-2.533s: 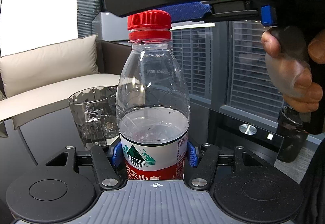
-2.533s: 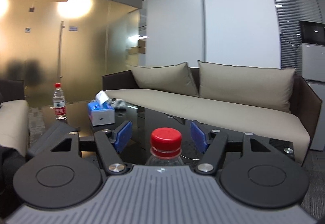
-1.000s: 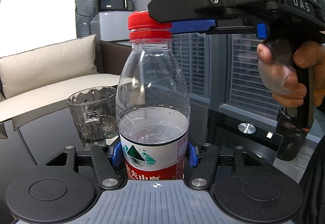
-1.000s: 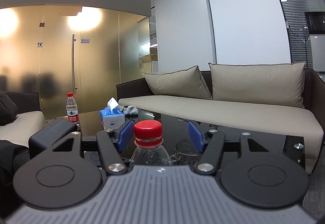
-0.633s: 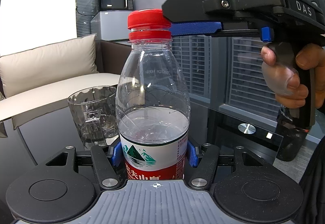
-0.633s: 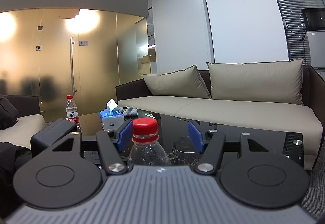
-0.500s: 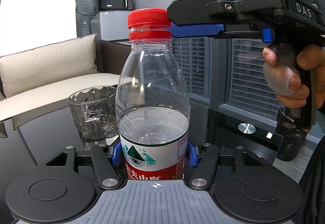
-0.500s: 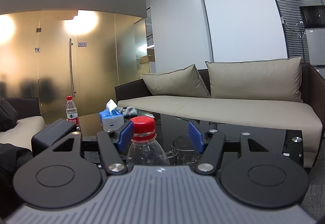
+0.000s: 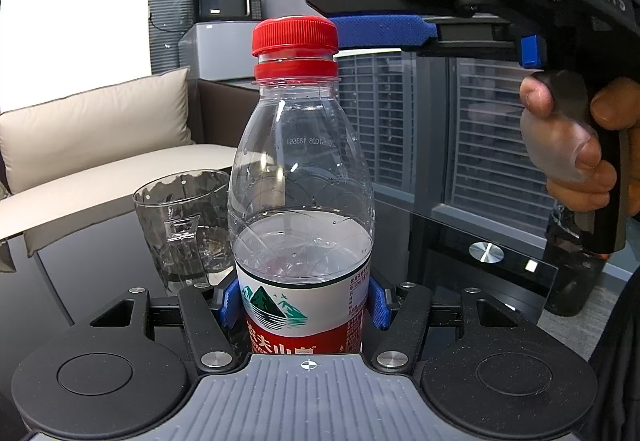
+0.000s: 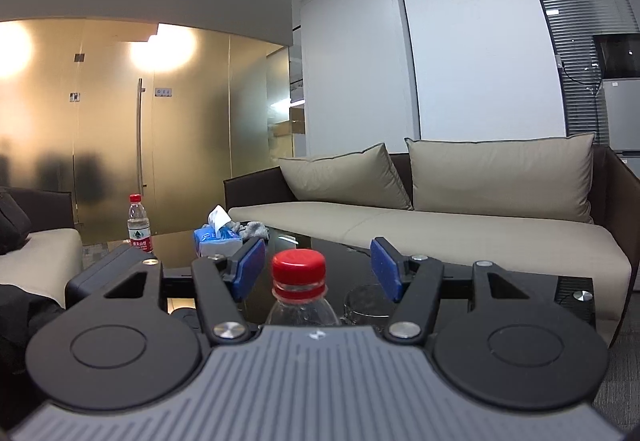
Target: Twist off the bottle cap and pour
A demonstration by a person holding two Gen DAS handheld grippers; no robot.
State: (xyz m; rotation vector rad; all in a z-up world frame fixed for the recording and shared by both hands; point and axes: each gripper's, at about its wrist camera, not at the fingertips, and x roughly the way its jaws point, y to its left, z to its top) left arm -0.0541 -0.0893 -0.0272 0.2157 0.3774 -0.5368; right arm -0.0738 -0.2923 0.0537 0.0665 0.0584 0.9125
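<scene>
I'm standing the water bottle [image 9: 302, 201] upright on the dark glass table [image 9: 460, 241], my left claw [image 9: 303, 305] pinching its labelled lower body with both blue pads pressed tight against it, the clear glass mug [image 9: 182, 225] sitting just behind and to the side. My right claw [image 10: 318, 269] is coming in level at the top with its 2 blue fingers [image 10: 250, 267] spread apart, the red cap [image 9: 295, 35] sitting between them and neither pad touching it.
</scene>
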